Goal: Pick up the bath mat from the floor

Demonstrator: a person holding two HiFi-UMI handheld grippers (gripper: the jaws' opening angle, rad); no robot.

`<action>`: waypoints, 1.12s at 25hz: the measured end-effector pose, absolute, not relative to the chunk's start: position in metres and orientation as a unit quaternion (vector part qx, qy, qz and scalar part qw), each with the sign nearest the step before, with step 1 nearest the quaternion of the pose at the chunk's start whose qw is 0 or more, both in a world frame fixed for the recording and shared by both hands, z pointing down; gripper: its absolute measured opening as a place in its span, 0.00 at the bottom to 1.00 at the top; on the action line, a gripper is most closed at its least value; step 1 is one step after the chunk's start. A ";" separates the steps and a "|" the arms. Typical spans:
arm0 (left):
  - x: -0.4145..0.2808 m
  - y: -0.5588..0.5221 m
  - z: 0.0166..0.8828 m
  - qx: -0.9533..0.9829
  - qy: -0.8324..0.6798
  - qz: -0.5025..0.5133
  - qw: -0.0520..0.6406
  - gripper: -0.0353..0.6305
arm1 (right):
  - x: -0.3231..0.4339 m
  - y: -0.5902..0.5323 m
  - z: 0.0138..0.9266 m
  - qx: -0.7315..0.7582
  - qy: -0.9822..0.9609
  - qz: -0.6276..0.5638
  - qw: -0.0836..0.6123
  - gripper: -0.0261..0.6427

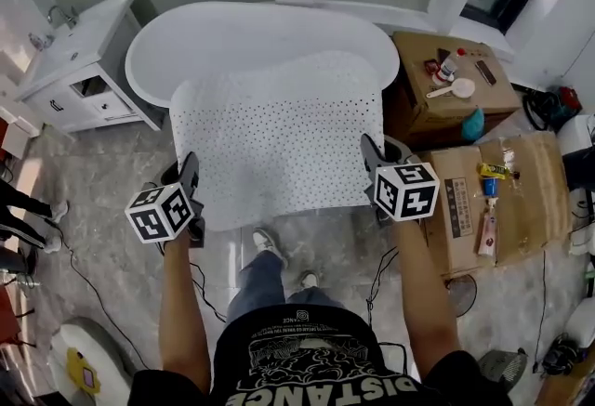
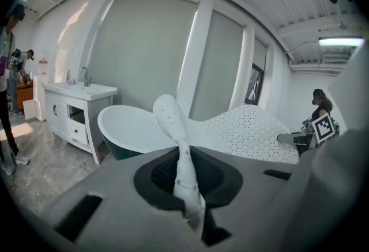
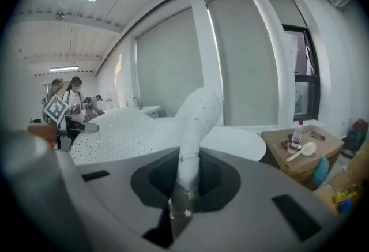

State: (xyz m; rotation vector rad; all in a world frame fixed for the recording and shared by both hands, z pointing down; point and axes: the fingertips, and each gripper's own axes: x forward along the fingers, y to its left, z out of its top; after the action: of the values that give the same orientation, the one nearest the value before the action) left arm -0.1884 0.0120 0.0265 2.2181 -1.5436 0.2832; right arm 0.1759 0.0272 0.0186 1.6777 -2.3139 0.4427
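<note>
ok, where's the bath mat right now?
Centre of the head view: the bath mat is held up, stretched between the left gripper and the right gripper, each clamped on a near corner, with the white bathtub just beyond it.

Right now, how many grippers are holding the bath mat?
2. The left gripper is shut on the bath mat at its left edge, the right gripper at its right edge.

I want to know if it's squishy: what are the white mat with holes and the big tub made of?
The bath mat is probably soft rubber or plastic. It looks dull white, is dotted with little holes, and curls and sags like something bendy. The bathtub looks hard and smooth, white inside with a soft shine. It may be acrylic or enamel, but the look alone can't settle which.
</note>
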 end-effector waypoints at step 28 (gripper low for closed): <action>-0.185 0.045 -0.085 0.802 -0.587 0.069 0.085 0.10 | 0.190 0.063 -0.086 0.589 -0.803 0.069 0.052 0.08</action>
State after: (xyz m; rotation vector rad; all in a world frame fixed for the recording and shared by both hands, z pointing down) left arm -0.1850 0.0454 -0.0846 2.3927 -1.7512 0.2057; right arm 0.1899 0.0634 -0.0864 1.7927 -2.4435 0.2094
